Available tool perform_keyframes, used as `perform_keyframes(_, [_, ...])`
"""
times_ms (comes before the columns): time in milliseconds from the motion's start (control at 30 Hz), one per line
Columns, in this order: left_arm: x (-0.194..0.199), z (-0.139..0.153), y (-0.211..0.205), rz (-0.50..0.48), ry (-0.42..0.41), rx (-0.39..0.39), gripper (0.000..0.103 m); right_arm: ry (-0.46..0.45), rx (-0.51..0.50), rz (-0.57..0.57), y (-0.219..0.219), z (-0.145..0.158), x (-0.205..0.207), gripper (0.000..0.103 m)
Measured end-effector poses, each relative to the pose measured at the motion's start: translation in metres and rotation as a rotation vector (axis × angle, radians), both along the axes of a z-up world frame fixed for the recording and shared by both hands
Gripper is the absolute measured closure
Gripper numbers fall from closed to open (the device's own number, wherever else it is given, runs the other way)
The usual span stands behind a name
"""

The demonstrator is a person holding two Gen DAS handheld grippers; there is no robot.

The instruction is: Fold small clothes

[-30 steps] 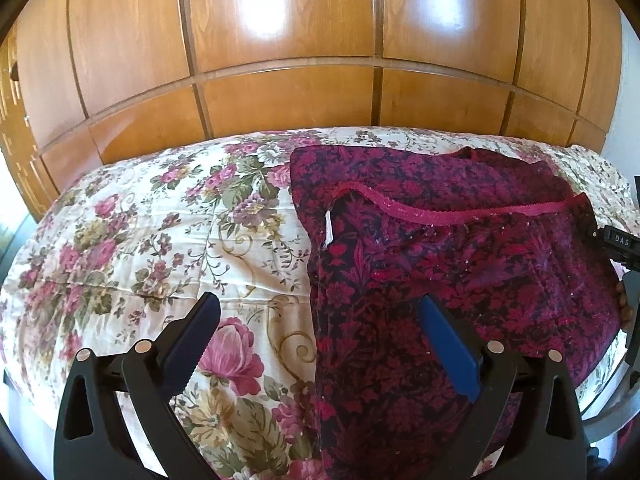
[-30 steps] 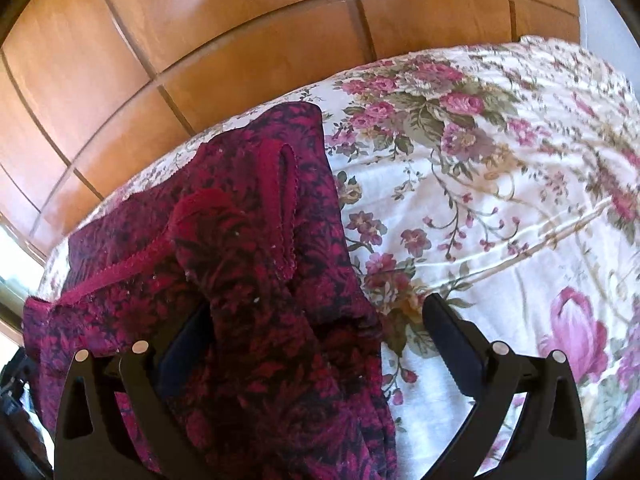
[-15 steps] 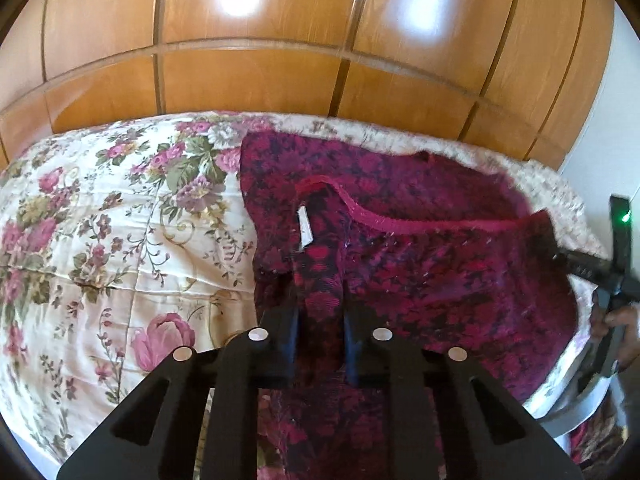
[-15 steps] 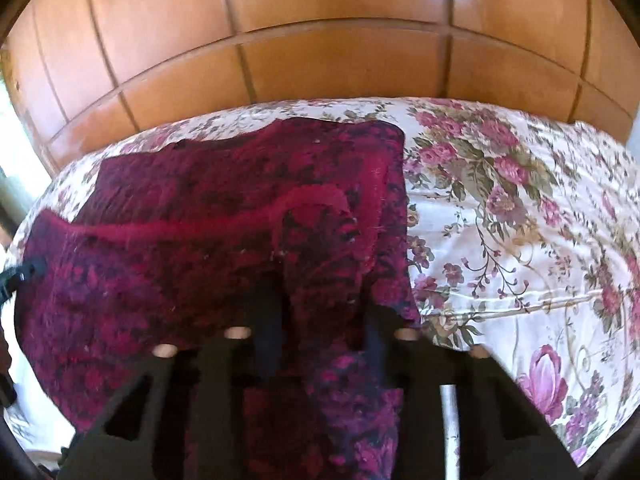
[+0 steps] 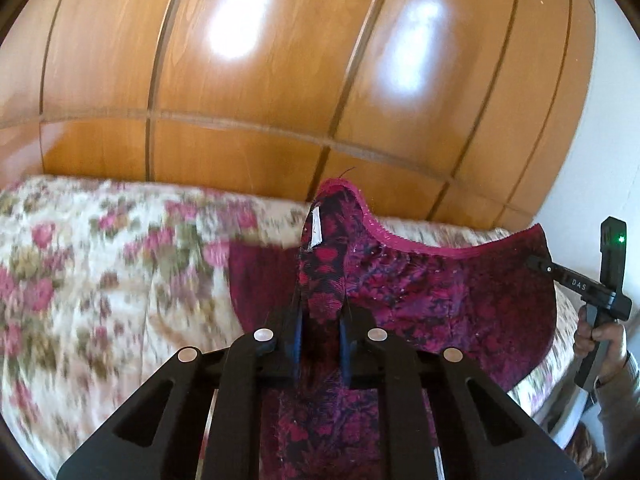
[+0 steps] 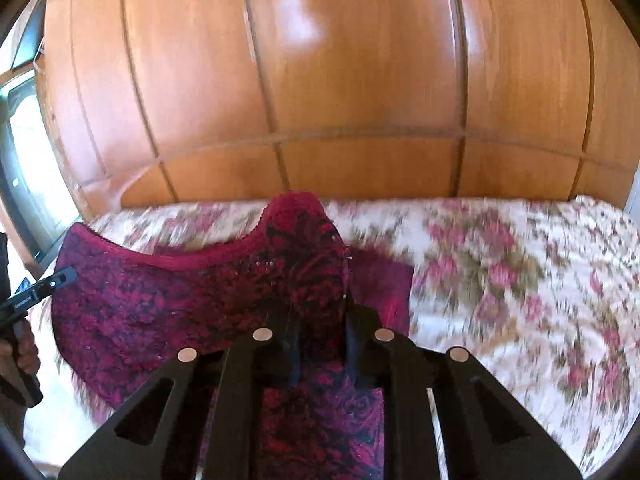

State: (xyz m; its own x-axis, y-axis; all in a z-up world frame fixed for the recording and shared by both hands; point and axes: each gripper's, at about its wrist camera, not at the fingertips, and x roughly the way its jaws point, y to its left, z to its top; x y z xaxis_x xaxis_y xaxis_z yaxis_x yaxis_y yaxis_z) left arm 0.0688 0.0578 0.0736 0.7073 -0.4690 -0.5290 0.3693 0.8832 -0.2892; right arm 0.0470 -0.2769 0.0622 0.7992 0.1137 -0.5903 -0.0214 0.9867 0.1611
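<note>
Low in middle of both views: left gripper (image 5: 320, 344) and right gripper (image 6: 320, 346) each pinch red flowery cloth (image 5: 440, 300), jaws just squeezed tighter, above flowered bedspread (image 6: 520, 280).

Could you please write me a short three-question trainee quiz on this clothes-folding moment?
1. True or false: the left gripper stands open and empty.
2. What does the right gripper pinch? A) the floral quilted bedspread B) the dark red patterned fabric garment C) nothing
3. Fill in: behind the bed stands a glossy ____ panelled wardrobe.

Key
1. False: it is shut on an edge of the garment, beside the small white label.
2. B: each gripper pinches one end of the trimmed edge, which sags between them, above the bedspread.
3. Wooden.
</note>
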Motion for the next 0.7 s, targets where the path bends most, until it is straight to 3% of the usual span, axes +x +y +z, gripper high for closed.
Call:
perform_keyframes(300, [0.092,-0.023,-0.024,0.066,0.060,0.072,0.090,0.114,-0.037,-0.085,-0.013,-0.039,0.102,0.088])
perform_keyframes(533, [0.146,-0.070,-0.030,0.127,0.186,0.101,0.090,0.208,-0.075,-0.150,-0.020,-0.087,0.142,0.088])
perform_keyframes(633, [0.163,-0.097,-0.034,0.133,0.258,0.150,0.090,0.262,-0.107,-0.155,-0.020,-0.108,0.155,0.087])
perform_keyframes(700, [0.168,-0.111,-0.033,0.132,0.303,0.143,0.087,0.294,-0.107,-0.155,-0.021,-0.119,0.160,0.083])
